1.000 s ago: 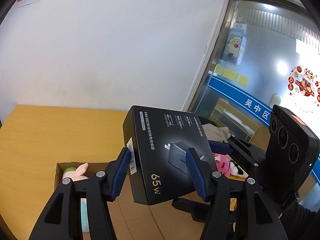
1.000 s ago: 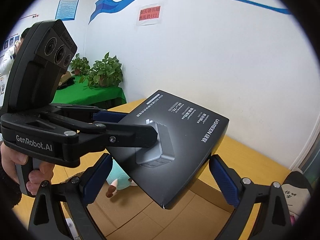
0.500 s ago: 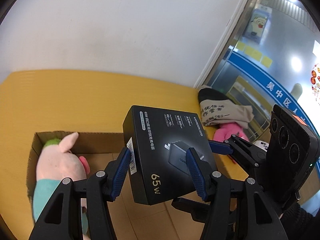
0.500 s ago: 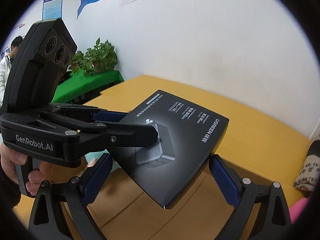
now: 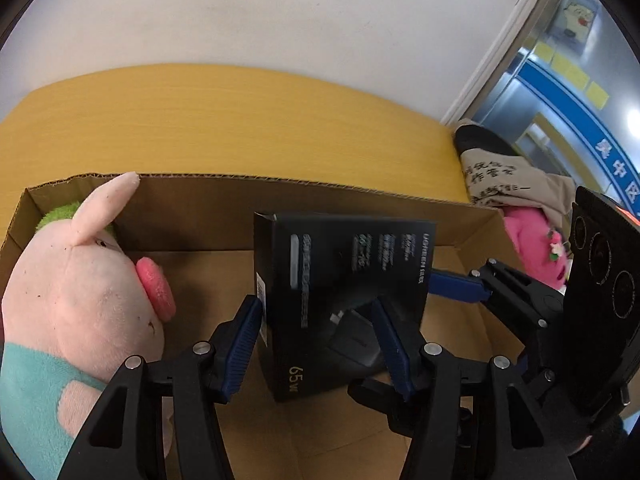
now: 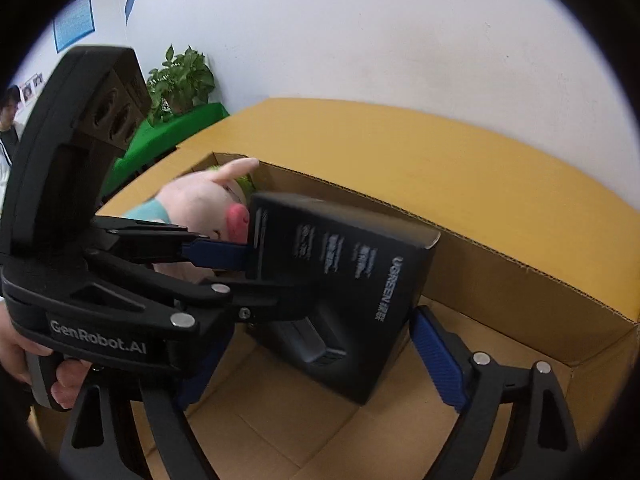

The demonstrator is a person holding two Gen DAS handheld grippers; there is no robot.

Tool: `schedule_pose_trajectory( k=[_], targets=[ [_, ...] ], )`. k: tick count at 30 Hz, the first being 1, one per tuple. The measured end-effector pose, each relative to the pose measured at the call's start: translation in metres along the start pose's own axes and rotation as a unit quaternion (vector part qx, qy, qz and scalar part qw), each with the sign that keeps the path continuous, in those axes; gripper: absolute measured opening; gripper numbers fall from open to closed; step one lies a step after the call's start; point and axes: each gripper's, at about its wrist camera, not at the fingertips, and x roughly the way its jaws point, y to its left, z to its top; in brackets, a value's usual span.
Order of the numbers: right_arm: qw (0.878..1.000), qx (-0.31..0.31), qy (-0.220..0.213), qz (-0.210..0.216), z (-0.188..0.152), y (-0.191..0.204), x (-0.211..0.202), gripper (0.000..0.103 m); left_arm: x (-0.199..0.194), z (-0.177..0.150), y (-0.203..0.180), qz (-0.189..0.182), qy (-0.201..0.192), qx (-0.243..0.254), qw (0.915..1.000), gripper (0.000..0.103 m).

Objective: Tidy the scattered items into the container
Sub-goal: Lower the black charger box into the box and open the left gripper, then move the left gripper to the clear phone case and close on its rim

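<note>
Yellow wooden tabletop (image 5: 248,120) under brown cardboard box (image 5: 280,188). Left gripper (image 5: 320,344) clamps rigid, light black 65 W charger carton (image 5: 344,280) across its narrow sides above the box floor; right gripper (image 6: 324,344) unclenched around it.

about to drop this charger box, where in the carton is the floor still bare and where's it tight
The bare cardboard floor runs from below the black charger box to the right end wall of the cardboard carton. It is crowded at the left end, where the plush pig fills the corner. The left gripper grips the box; the right gripper brackets it.
</note>
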Motion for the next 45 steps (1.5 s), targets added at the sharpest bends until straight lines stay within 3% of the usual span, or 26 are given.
schedule_pose_trajectory(
  k=[6,10,12,15,17,19,22,25,32,33,34,35,36,37,38,40,41,42,43,45],
  targets=[
    [0.998,0.034,0.041,0.020,-0.015,-0.012,0.021,0.083,0.010,-0.001,-0.001,0.034,0.019,0.012,0.9992,0.061],
    [0.998,0.040,0.045,0.014,-0.012,-0.012,0.020,0.083,0.000,0.001,0.003,0.023,0.020,-0.008,0.9995,0.061],
    [0.998,0.042,0.041,-0.004,-0.009,-0.011,0.009,0.084,-0.016,0.002,0.001,0.022,0.007,-0.012,0.9997,0.062],
    [0.998,0.042,0.028,-0.022,-0.006,-0.004,-0.026,0.084,-0.066,-0.006,-0.010,0.042,-0.041,-0.001,0.9983,0.076],
    [0.999,0.026,0.010,-0.042,-0.003,0.016,-0.048,0.085,-0.106,-0.020,-0.019,0.058,-0.081,0.014,0.9949,0.095],
    [0.997,0.000,-0.016,-0.075,-0.013,0.043,-0.084,0.089,-0.152,-0.044,-0.031,0.086,-0.136,0.037,0.9863,0.103],
    [0.993,-0.009,-0.057,-0.101,-0.039,0.072,-0.135,0.092,-0.198,-0.084,-0.047,0.136,-0.177,0.065,0.9727,0.103],
    [0.989,-0.004,-0.077,-0.123,-0.070,0.104,-0.166,0.094,-0.222,-0.118,-0.056,0.167,-0.186,0.054,0.9667,0.103],
    [0.980,-0.010,-0.119,-0.158,-0.116,0.165,-0.210,0.093,-0.255,-0.178,-0.069,0.148,-0.196,0.044,0.9683,0.103],
    [0.981,-0.008,-0.122,-0.154,-0.121,0.169,-0.216,0.085,-0.259,-0.184,-0.069,0.141,-0.200,0.042,0.9687,0.103],
    [0.981,-0.005,-0.123,-0.148,-0.126,0.170,-0.222,0.063,-0.263,-0.188,-0.070,0.131,-0.206,0.040,0.9690,0.097],
    [0.983,-0.002,-0.121,-0.142,-0.130,0.172,-0.225,0.047,-0.268,-0.193,-0.070,0.116,-0.213,0.036,0.9694,0.072],
    [0.984,0.003,-0.116,-0.133,-0.133,0.173,-0.225,0.003,-0.272,-0.197,-0.070,0.103,-0.213,0.032,0.9710,0.050],
    [0.986,0.008,-0.111,-0.123,-0.136,0.174,-0.226,0.005,-0.274,-0.199,-0.070,0.097,-0.206,0.028,0.9734,0.016],
    [0.987,0.012,-0.110,-0.116,-0.140,0.176,-0.228,0.005,-0.275,-0.201,-0.071,0.093,-0.199,0.029,0.9752,0.013],
    [0.987,0.017,-0.111,-0.117,-0.143,0.180,-0.232,0.005,-0.275,-0.206,-0.076,0.105,-0.193,0.040,0.9748,0.016],
    [0.986,0.019,-0.113,-0.123,-0.144,0.182,-0.233,0.006,-0.275,-0.209,-0.078,0.116,-0.192,0.041,0.9735,0.046],
    [0.985,0.020,-0.113,-0.131,-0.144,0.184,-0.235,0.020,-0.276,-0.211,-0.079,0.124,-0.191,0.039,0.9730,0.072],
    [0.983,0.020,-0.114,-0.141,-0.145,0.187,-0.236,0.051,-0.278,-0.214,-0.079,0.135,-0.198,0.032,0.9704,0.101],
    [0.981,0.018,-0.114,-0.158,-0.145,0.191,-0.237,0.096,-0.284,-0.222,-0.080,0.140,-0.217,0.031,0.9657,0.103]
  ],
)
